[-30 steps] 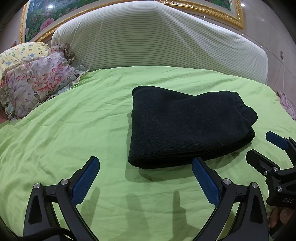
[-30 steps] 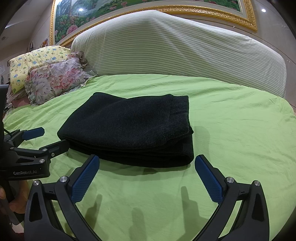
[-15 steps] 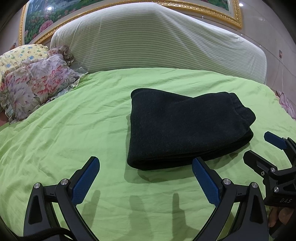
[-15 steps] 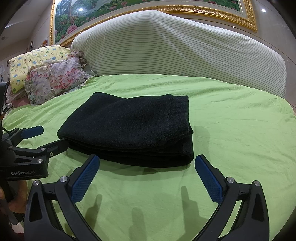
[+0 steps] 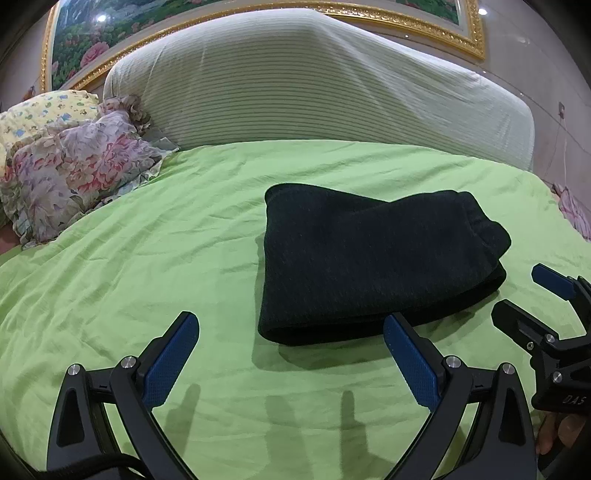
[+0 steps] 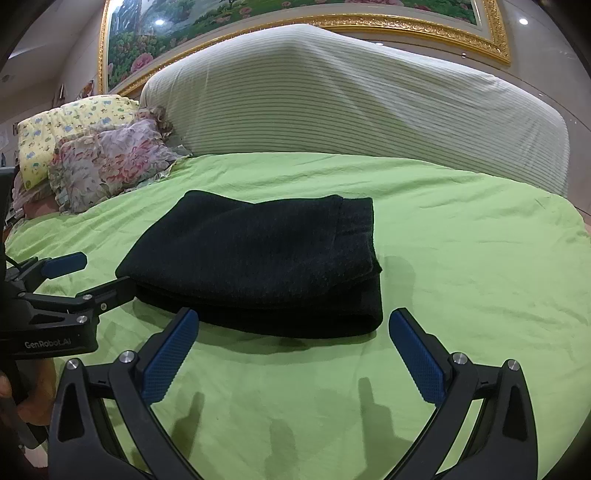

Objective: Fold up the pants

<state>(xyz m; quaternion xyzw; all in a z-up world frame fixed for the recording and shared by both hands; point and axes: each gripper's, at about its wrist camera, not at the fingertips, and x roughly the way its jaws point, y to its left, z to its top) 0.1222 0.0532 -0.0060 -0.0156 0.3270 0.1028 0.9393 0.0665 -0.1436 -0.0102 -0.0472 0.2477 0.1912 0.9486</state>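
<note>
The folded pants (image 5: 373, 262) lie on the green bed (image 5: 147, 258), just ahead of both grippers. Left gripper (image 5: 291, 354) and right gripper (image 6: 291, 347) gape wide, holding nothing.

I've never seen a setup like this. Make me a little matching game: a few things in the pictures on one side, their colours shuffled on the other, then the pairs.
Things:
1. folded pants
2. bed sheet
3. gripper pads
4. picture frame

Colours:
A. gold
B. blue
C. black
D. light green

Pairs: 1-C, 2-D, 3-B, 4-A
</note>
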